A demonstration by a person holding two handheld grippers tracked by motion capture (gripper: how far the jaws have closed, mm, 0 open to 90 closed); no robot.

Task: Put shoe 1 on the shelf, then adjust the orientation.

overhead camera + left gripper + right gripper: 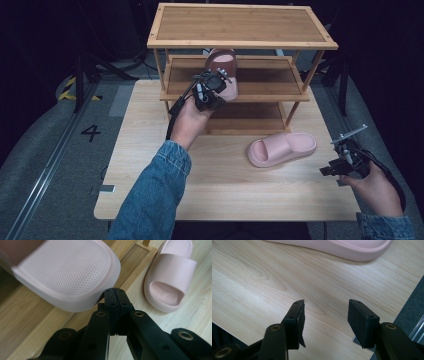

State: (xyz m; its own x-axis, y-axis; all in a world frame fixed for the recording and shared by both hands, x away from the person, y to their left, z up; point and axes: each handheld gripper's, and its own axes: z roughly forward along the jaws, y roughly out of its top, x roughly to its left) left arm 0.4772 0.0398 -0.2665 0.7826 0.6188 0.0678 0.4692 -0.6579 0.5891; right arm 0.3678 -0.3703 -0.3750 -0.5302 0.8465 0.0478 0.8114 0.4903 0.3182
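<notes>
One pink slide (223, 70) sits on the middle shelf (265, 80) of the wooden rack (240, 27), its long axis running front to back; its rounded end overhangs the shelf's front lip towards the person, and the strap end points into the rack. From the left gripper view its sole (67, 267) is a soft matte foam with a fine dotted texture and a smooth rounded rim. The left gripper (212, 92) is right at that near end, jaws pressed fully together with nothing between them, the tips just beside the sole's edge; I cannot tell if they touch it. The other slide (282, 148) lies on the table (150, 175), long axis roughly left to right, open toe towards the left, thick-soled and rounded, one broad strap over the foot. The right gripper (332, 167) hovers low over the table's right edge near that slide, jaws partly open and empty. The table is pale wood-grain laminate; the rack is three slatted bamboo-like tiers. A "4" (91, 132) is marked on the grey floor at left.
</notes>
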